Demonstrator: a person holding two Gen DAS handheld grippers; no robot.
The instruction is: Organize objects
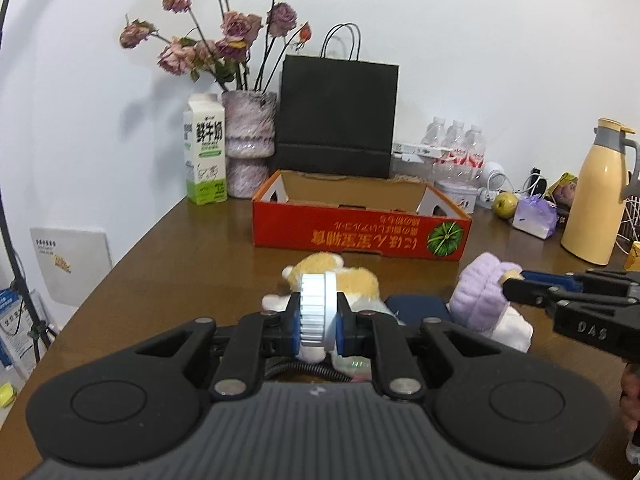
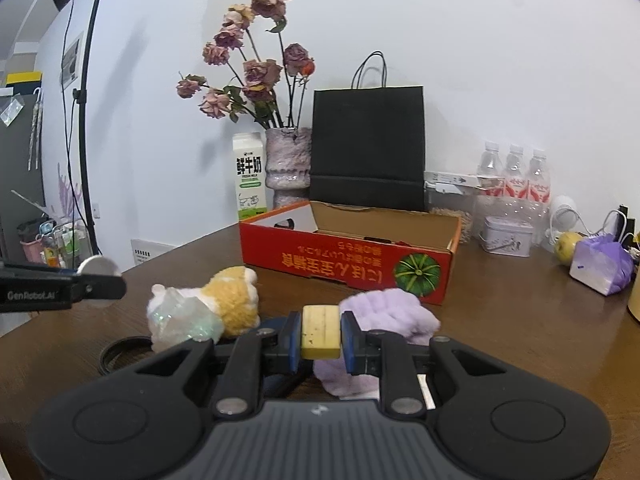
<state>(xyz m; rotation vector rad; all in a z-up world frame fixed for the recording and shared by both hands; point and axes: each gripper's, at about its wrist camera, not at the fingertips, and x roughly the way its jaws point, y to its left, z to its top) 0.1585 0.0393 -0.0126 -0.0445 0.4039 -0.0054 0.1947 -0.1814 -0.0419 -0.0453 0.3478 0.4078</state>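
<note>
My left gripper point(image 1: 318, 316) is shut on a silver ridged round lid point(image 1: 318, 310), held above the table; the lid also shows in the right wrist view point(image 2: 99, 267). My right gripper point(image 2: 320, 334) is shut on a pale yellow block point(image 2: 320, 332), held above a lilac fluffy cloth point(image 2: 390, 310). A yellow and white plush toy point(image 1: 336, 276) lies on the table point(image 1: 180, 248) just beyond my left fingers. An open red cardboard box point(image 1: 360, 232) stands behind the toys, empty as far as I can see.
Behind the box stand a milk carton point(image 1: 205, 152), a vase of dried roses point(image 1: 249, 140), a black paper bag point(image 1: 336, 116) and water bottles point(image 1: 456, 148). A yellow thermos point(image 1: 596, 192), an apple point(image 1: 505, 205) and a purple packet point(image 1: 534, 216) sit right. A black ring point(image 2: 124, 354) lies front left.
</note>
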